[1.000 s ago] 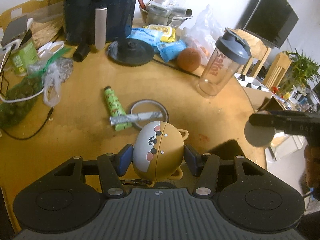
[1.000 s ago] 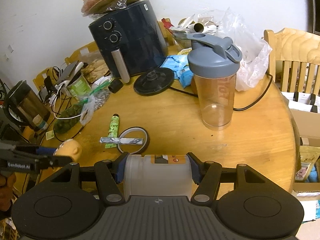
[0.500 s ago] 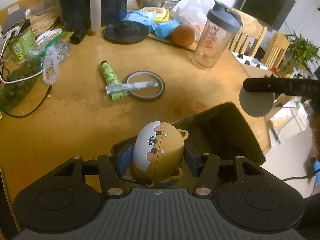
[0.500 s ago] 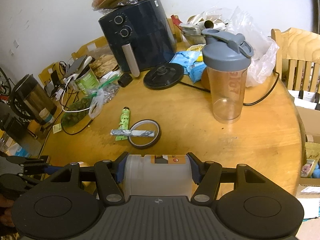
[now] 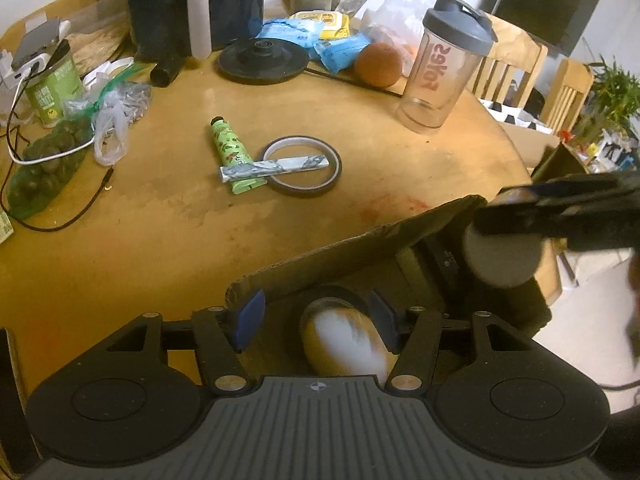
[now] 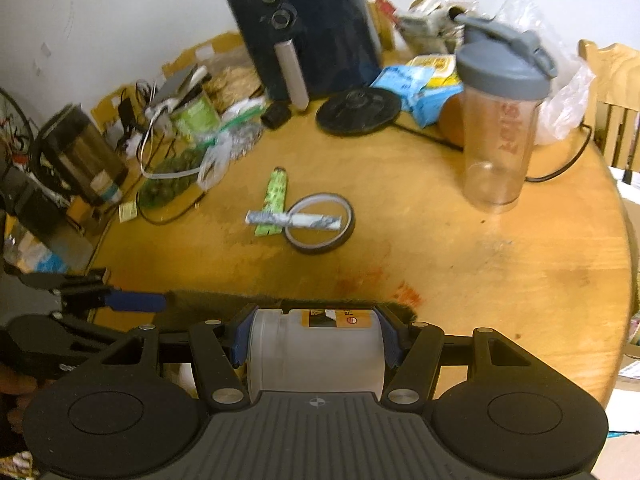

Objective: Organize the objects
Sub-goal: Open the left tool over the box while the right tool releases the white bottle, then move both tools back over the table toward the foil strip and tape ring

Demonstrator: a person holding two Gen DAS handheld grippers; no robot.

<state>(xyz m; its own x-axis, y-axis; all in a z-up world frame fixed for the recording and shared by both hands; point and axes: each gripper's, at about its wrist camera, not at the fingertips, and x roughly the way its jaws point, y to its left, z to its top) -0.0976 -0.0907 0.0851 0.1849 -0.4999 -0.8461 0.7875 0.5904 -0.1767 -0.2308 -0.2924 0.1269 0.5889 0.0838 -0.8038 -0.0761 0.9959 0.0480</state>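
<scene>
Left hand-held gripper (image 5: 316, 322) spread wide, blurred brown-white toy (image 5: 344, 344) loose between fingers above cardboard box (image 5: 360, 248); right hand-held gripper (image 6: 316, 334) clamps translucent jar (image 6: 316, 352).

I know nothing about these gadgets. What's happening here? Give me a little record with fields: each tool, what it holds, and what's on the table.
left tool: open, pads clear of the toy
toy: round, brown and white, blurred, between the open pads, over the box
box: cardboard, flap up, at the table's near edge
right tool: shut on a plastic jar
table middle: green tube, tape ring, silver stick lying across both
farther back: shaker bottle, upright
</scene>
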